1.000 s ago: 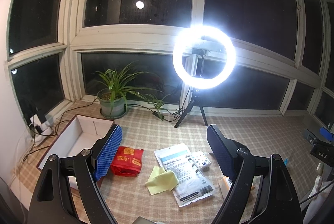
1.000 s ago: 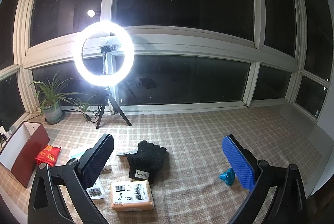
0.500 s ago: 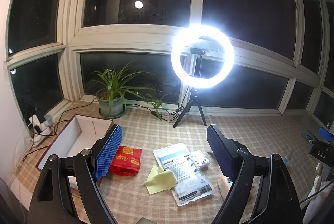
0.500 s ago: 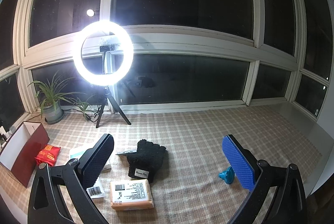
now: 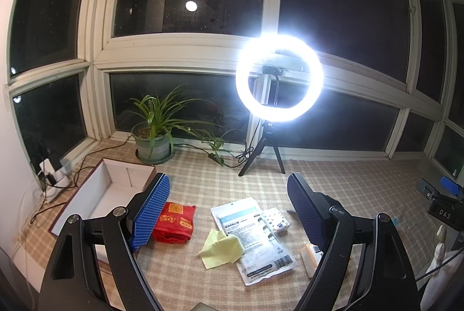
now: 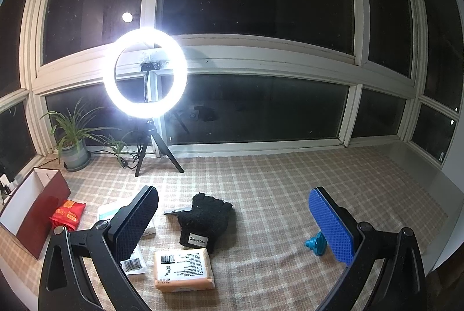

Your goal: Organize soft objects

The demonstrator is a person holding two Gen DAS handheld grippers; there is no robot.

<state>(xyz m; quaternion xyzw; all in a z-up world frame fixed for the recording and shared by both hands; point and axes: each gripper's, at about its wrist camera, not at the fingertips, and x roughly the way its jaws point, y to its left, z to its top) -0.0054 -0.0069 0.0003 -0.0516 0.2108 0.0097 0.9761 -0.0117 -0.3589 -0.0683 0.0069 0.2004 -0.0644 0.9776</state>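
On the checked cloth of the table, at its left edge, we see an open box with white inside and dark red walls. Just right of it lies a red pouch, then a yellow cloth touching a white printed packet, with a small card box at the packet's far side. Our left tongs hang released above these, holding nothing. Further right we find a black glove and, nearer us, an orange wrapped pack just touching it. Our right tongs are spread wide and empty over the glove. A small blue funnel sits toward the right edge. A ring lamp and potted plant stand at the back.
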